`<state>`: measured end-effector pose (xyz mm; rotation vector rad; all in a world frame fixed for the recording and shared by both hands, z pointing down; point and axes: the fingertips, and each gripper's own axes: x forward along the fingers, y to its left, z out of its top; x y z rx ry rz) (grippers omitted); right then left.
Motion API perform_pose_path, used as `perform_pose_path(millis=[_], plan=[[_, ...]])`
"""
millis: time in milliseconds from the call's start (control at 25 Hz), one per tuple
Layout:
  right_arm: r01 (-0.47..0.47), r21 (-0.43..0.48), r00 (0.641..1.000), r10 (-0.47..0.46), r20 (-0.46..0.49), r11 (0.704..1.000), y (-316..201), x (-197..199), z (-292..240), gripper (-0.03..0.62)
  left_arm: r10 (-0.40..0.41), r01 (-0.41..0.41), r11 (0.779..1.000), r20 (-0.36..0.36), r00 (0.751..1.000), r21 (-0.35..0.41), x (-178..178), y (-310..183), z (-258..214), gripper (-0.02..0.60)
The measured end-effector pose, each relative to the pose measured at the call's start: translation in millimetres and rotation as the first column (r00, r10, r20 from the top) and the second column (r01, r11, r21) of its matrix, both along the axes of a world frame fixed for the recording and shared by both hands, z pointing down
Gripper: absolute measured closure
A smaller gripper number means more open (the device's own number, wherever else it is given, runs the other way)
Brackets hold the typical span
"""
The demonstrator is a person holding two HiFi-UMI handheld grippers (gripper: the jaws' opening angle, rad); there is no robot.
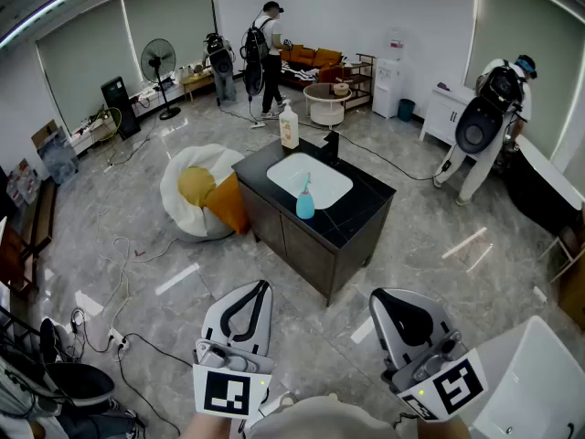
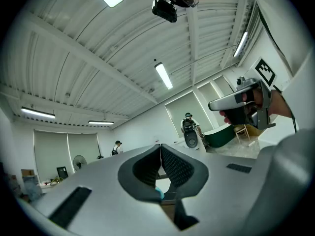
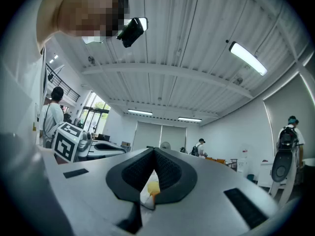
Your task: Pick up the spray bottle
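The blue spray bottle point(image 1: 304, 199) stands upright on the black counter point(image 1: 366, 210), at the front rim of the white sink point(image 1: 311, 176). Both grippers hang well short of the cabinet, low in the head view. My left gripper point(image 1: 264, 286) is shut and empty, its tips meeting point(image 2: 160, 146); a sliver of blue, the spray bottle point(image 2: 158, 193), shows through the gap behind its pads. My right gripper point(image 1: 382, 296) is also shut with nothing in it point(image 3: 154, 149). A white soap dispenser point(image 1: 289, 126) stands at the counter's far corner.
A white beanbag point(image 1: 187, 210) with yellow and orange cushions lies left of the cabinet. Cables trail over the floor at the left. A white tabletop point(image 1: 539, 387) is at the bottom right. People stand at the back and at the right; a fan point(image 1: 158, 60) is at the back left.
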<state>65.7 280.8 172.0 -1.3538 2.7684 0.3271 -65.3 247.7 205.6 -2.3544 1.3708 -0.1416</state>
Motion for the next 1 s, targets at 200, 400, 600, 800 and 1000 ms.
perform_pose_path(millis=[200,400,600,800,1000], plan=[[0.005,-0.003,1.0,-0.005,0.011,1.0,-9.0,13.3,3.6,0.568,-0.004,0.004,1.0,0.043,0.999,-0.003,10.2,-6.3,7.2,0.561],[0.02,-0.021,1.0,-0.021,-0.017,1.0,-14.0,21.9,13.0,0.568,-0.018,0.019,1.0,0.075,0.997,-0.012,21.5,-8.7,10.3,0.561],[0.044,-0.035,0.997,-0.047,-0.065,0.998,-17.3,36.8,21.9,0.568,-0.022,0.023,1.0,0.075,0.997,-0.013,37.2,-11.8,12.1,0.561],[0.059,-0.05,0.995,-0.063,-0.073,0.997,-16.1,55.1,31.9,0.568,-0.028,0.028,1.0,0.067,0.997,-0.008,55.1,-9.9,13.3,0.561],[0.058,-0.07,0.995,-0.063,-0.078,0.996,-16.3,80.2,42.5,0.568,-0.038,0.04,0.999,0.066,0.997,-0.028,69.9,-6.2,24.4,0.561]])
